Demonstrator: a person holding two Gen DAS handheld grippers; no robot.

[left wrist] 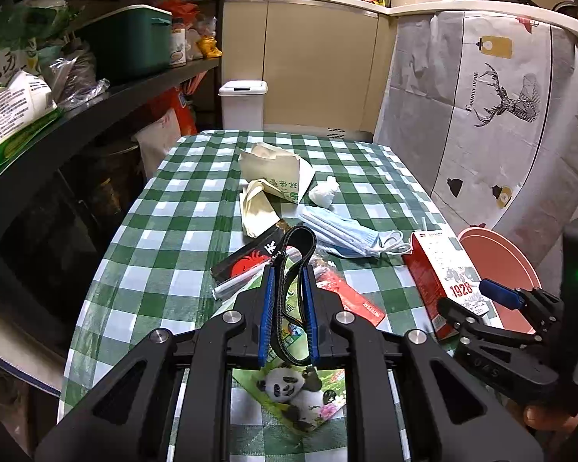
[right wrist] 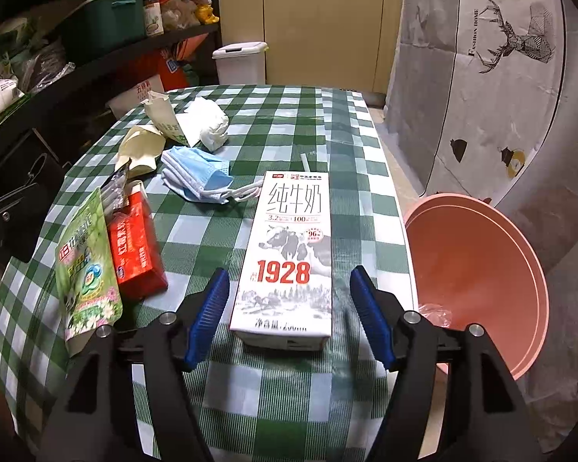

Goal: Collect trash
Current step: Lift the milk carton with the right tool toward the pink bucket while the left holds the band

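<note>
right gripper (right wrist: 289,308) spread wide astride milk carton (right wrist: 289,254), untouched

On the checked table (right wrist: 289,123): one milk carton (right wrist: 289,254), one blue face mask (right wrist: 200,177), one crumpled white tissue (right wrist: 212,123), one red packet (right wrist: 135,246), one green panda packet (right wrist: 86,261), one black wrapper (left wrist: 250,256), one beige paper bag (left wrist: 273,169), one pale glove (left wrist: 254,208). Beside the table: one pink bin (right wrist: 478,269). Behind: one white lidded bin (right wrist: 241,61). Grippers: two, left gripper (left wrist: 289,300), right gripper (right wrist: 287,319).
</note>
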